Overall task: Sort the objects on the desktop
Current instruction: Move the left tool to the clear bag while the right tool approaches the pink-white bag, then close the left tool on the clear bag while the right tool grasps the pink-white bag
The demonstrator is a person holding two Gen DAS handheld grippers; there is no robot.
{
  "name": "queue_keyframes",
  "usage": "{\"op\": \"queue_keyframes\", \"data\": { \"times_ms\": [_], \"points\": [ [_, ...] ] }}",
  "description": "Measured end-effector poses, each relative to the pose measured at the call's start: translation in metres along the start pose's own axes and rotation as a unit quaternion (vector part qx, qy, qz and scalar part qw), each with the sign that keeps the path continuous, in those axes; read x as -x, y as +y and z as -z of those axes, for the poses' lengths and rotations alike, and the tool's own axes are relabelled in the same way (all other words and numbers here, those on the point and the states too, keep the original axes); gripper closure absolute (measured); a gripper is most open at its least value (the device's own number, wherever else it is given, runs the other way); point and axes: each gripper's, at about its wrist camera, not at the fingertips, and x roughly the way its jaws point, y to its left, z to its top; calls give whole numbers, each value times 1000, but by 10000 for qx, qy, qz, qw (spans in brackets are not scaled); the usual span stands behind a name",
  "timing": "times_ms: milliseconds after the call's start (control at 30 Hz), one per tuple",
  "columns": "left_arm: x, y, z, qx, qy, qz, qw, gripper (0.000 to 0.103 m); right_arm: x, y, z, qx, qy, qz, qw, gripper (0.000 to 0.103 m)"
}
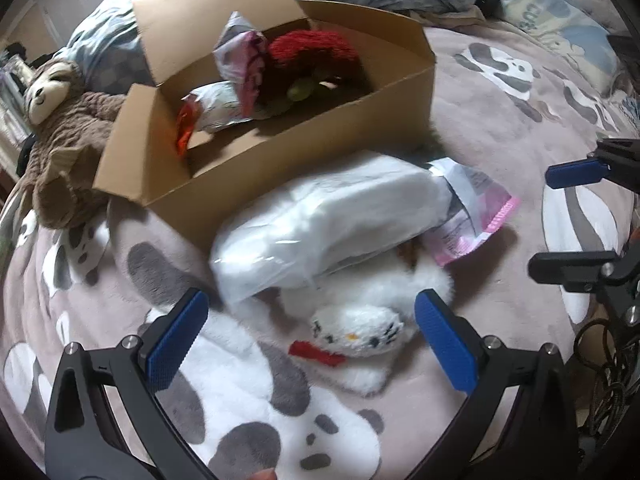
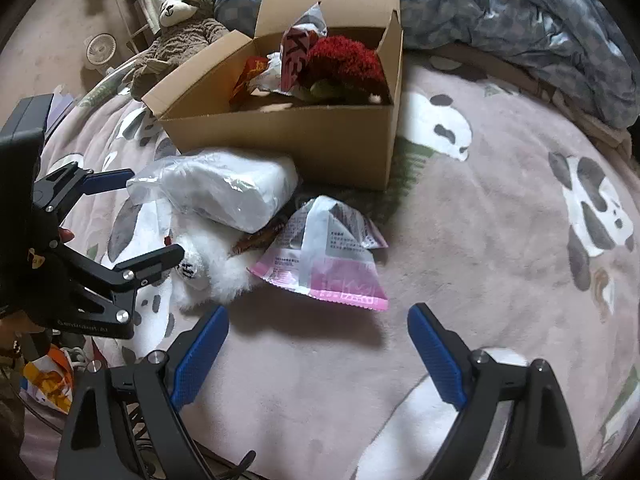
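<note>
An open cardboard box [image 1: 280, 168] [image 2: 320, 140] on a panda-print blanket holds a red plush [image 1: 316, 56] [image 2: 344, 64] and snack bags [image 1: 220, 108]. In front of it lie a white pack in clear plastic [image 1: 320, 228] [image 2: 224, 192], a white fluffy plush with a red bow [image 1: 360, 328] [image 2: 208, 268], and a pink-and-white snack bag [image 1: 472, 212] [image 2: 324, 260]. My left gripper [image 1: 312, 344] is open and empty, its fingers either side of the white plush's head. My right gripper [image 2: 318, 352] is open and empty, just short of the pink bag; it also shows in the left wrist view [image 1: 560, 220].
A brown sloth plush [image 1: 60, 132] [image 2: 180, 28] lies left of the box. A blue-grey duvet [image 2: 520, 28] is heaped behind and to the right. A small fan [image 2: 100, 50] stands on the floor at far left. Cables [image 1: 608, 380] lie at the right edge.
</note>
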Motion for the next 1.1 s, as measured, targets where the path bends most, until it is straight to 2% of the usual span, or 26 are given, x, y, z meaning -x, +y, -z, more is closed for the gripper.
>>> {"op": "queue_keyframes", "data": {
  "times_ms": [200, 433, 700, 900, 1033, 1100],
  "points": [
    [-14, -8, -9, -281, 22, -70, 9996, 0, -12, -5, 1, -11, 88, 14, 10000, 11],
    [-23, -6, -18, -291, 48, 20, 9996, 0, -27, -15, -6, -82, 204, -55, 9997, 11],
    [-27, -3, -37, -407, -149, 40, 9991, 0, -47, -23, -19, -245, 302, -301, 9988, 11],
    [-33, 3, -47, -317, -207, 42, 9993, 1, -62, -28, -31, -394, 385, -521, 9971, 11],
    [-31, 9, -42, -230, -321, 277, 9988, 4, -70, -31, -31, -466, 449, -922, 9936, 11],
    [-31, 13, -39, -91, -284, 623, 9976, 7, -76, -36, -29, -601, 555, -1078, 9908, 14]
  ]
}}
